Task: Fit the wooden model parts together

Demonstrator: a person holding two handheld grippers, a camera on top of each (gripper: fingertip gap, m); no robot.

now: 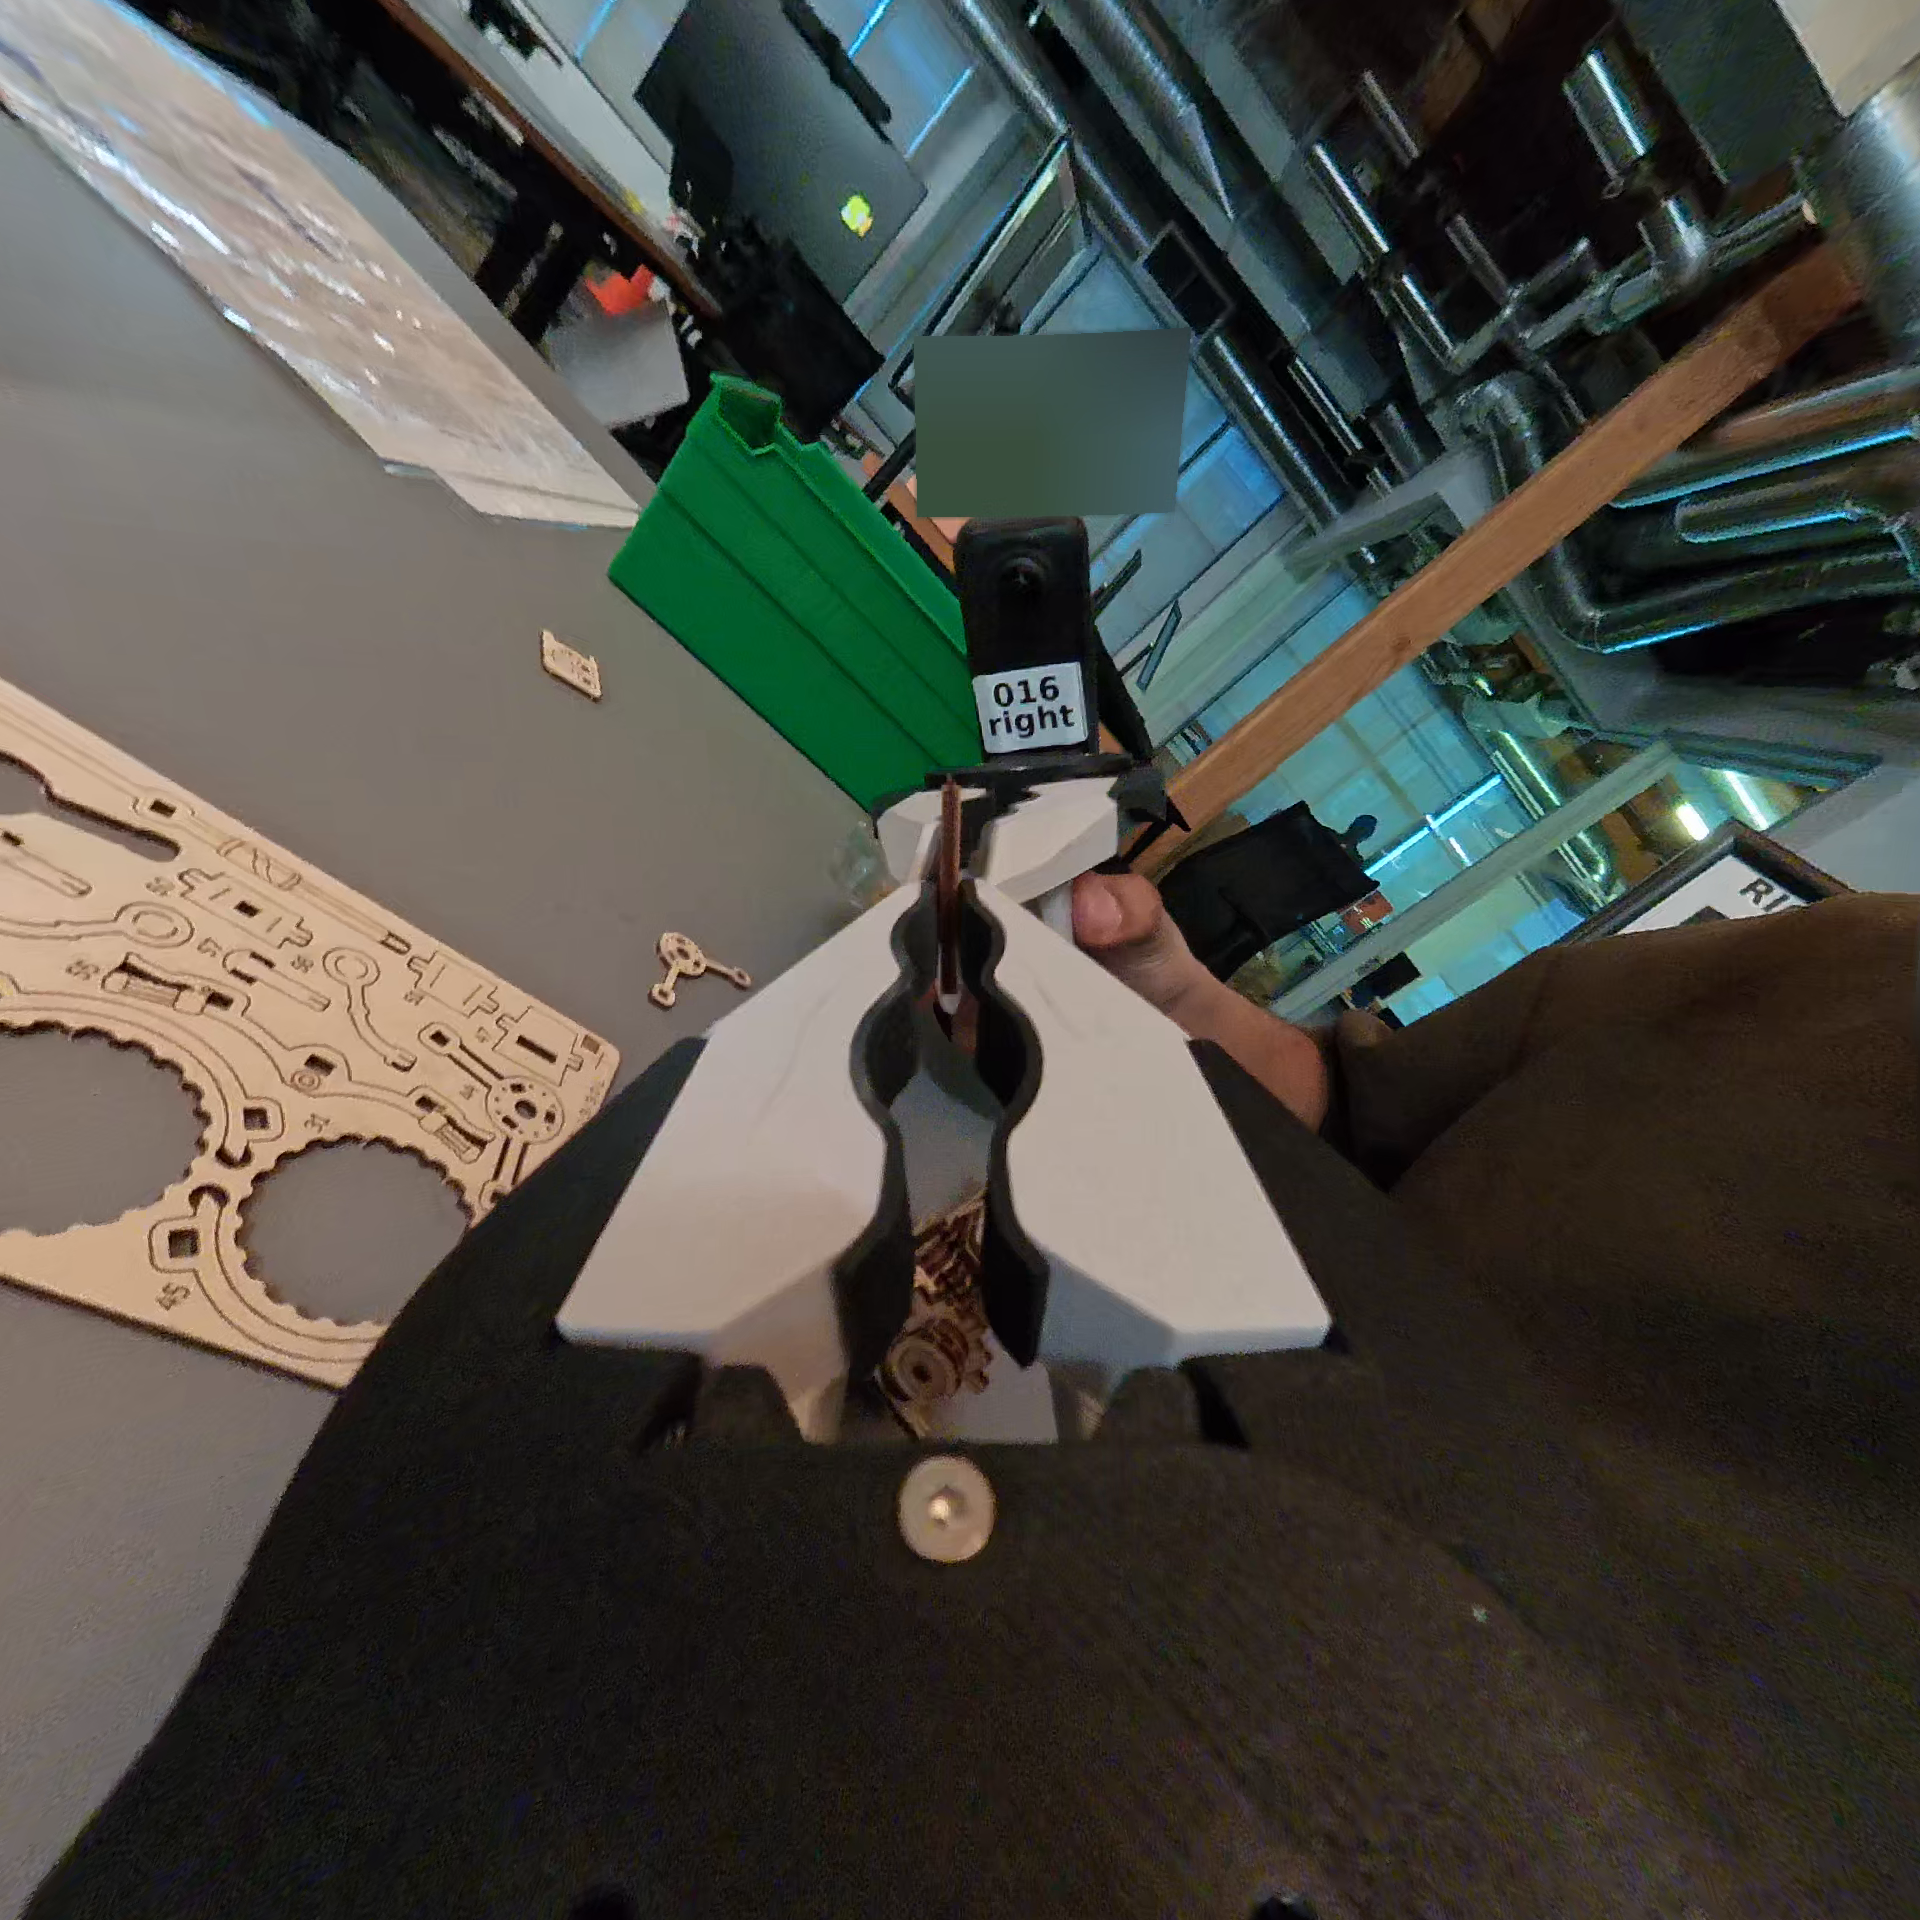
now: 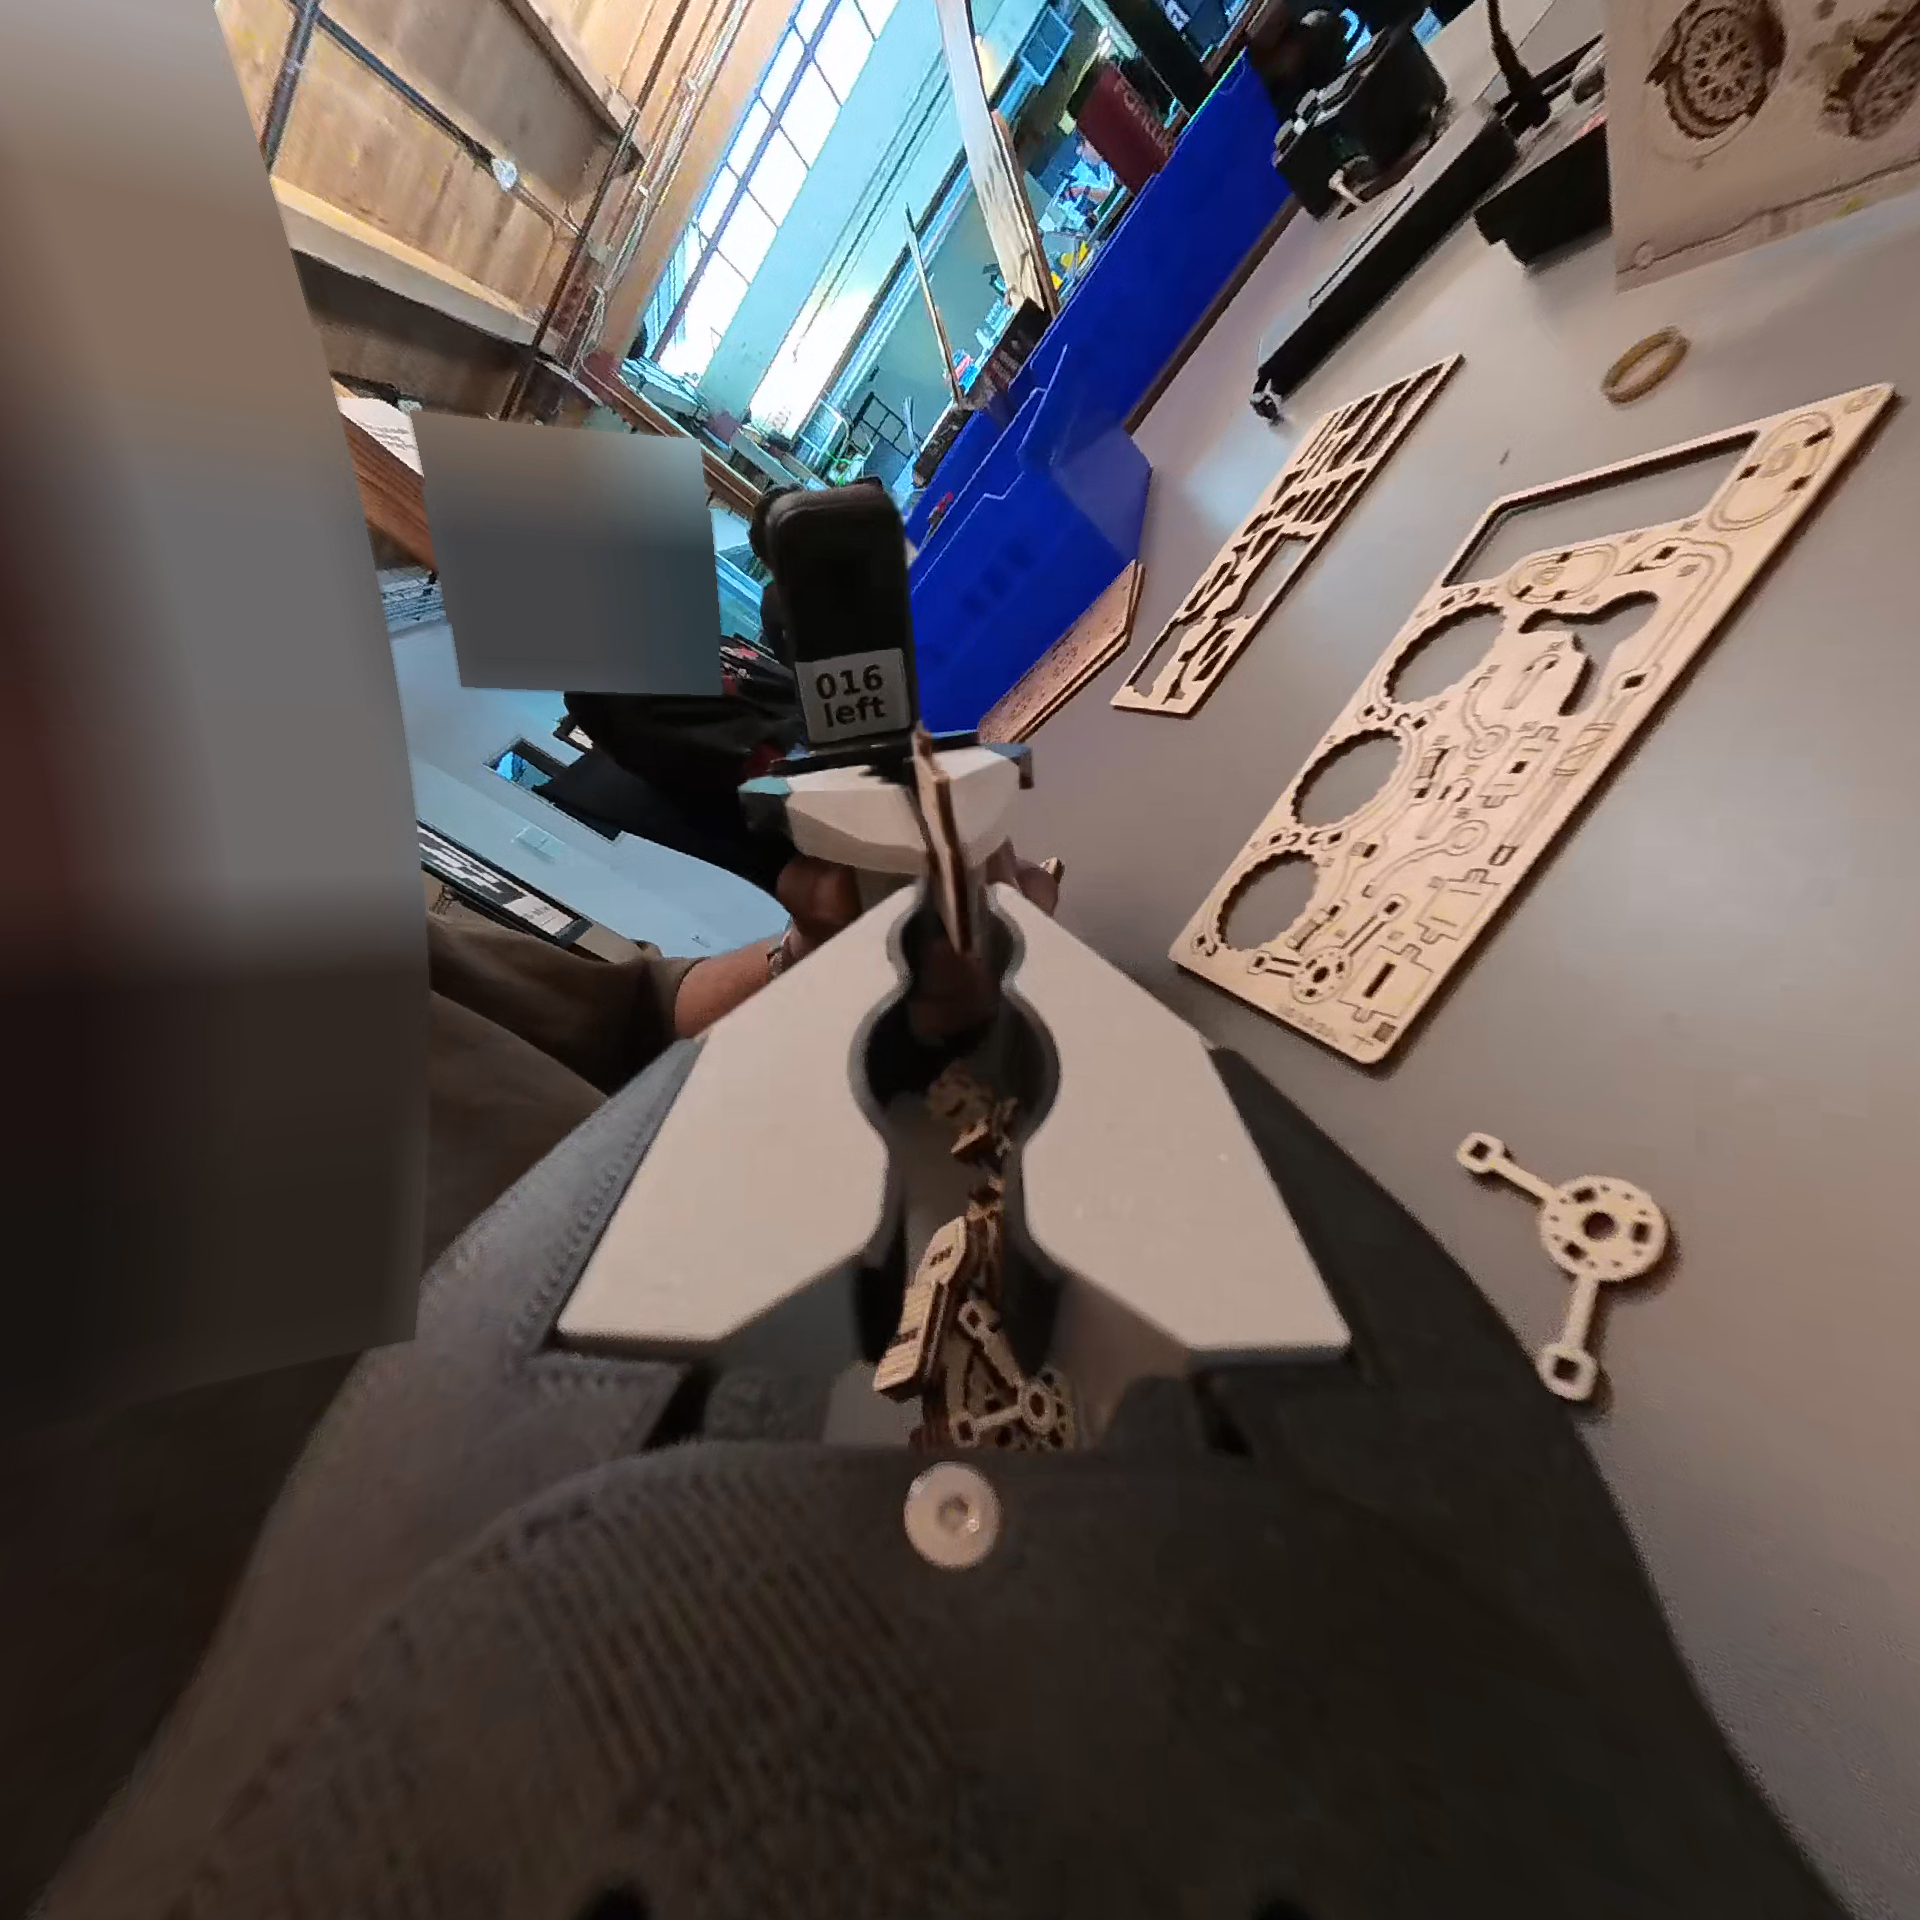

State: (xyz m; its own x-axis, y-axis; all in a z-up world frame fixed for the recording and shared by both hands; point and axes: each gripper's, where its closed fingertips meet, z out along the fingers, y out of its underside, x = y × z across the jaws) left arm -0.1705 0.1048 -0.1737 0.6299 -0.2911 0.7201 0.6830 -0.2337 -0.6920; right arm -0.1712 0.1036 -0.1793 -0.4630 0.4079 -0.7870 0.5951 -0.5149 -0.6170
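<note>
Above the grey table (image 1: pixel 312 623), held in the air between the two grippers, a thin wooden model part (image 1: pixel 951 894) stands edge-on to both cameras. In the left wrist view it shows as a dark narrow strip running from one set of tips to the other; in the right wrist view the same piece (image 2: pixel 943 852) looks pale, layered and slightly tilted.

The left gripper (image 1: pixel 948 935) has its tips closed narrow on the near end of the strip. The right gripper (image 2: pixel 951 925) pinches the other end likewise. Whether this is one piece or two being pressed together cannot be told. The head-on, tip-to-tip hold likely keeps the slot and tab on one line for pushing.

Both grippers are raised off the table and pointed at each other, nearly level. A hand (image 1: pixel 1132 935) wraps the right gripper's handle, sleeve behind it.

On the table: a punched wooden sheet (image 2: pixel 1507 748) at right in the right wrist view, a loose spoked piece (image 2: pixel 1579 1236) nearer, a second sheet (image 2: pixel 1288 540) and a blue bin (image 2: pixel 1039 499) farther off. A green bin (image 1: pixel 790 582) stands far in the left wrist view.
</note>
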